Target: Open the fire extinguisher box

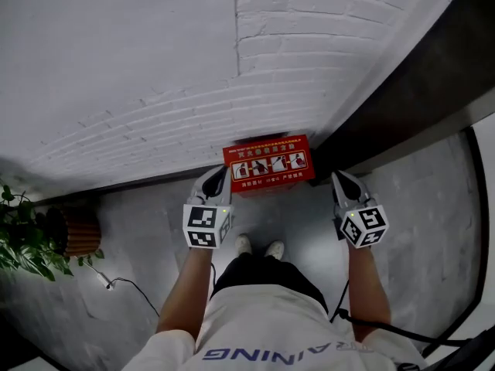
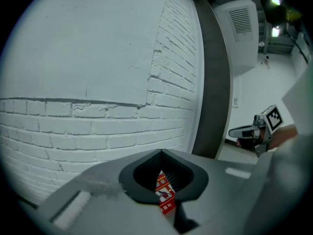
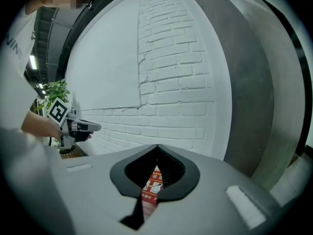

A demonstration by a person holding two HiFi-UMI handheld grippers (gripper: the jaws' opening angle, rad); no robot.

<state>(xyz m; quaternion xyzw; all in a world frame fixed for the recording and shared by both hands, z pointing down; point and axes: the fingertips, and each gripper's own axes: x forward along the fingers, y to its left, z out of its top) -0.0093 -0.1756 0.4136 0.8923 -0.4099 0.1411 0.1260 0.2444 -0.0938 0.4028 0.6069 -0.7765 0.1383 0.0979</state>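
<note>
A red fire extinguisher box [image 1: 269, 163] with white pictograms stands on the grey floor against the white brick wall [image 1: 155, 68]. My left gripper [image 1: 219, 174] hangs just left of the box and above its near corner, jaws shut and empty. My right gripper [image 1: 340, 178] hangs to the right of the box, apart from it, shut with nothing held. In the left gripper view, a strip of the red box [image 2: 165, 194] shows through the gap behind the closed tips. The right gripper view shows the same box [image 3: 152, 186] in the same way.
A potted plant [image 1: 23, 238] in a wicker pot [image 1: 75, 232] stands at the left by the wall, with a thin cable [image 1: 124, 283] on the floor near it. A dark pillar [image 1: 418, 83] rises right of the box. The person's shoes [image 1: 259, 246] are just before the box.
</note>
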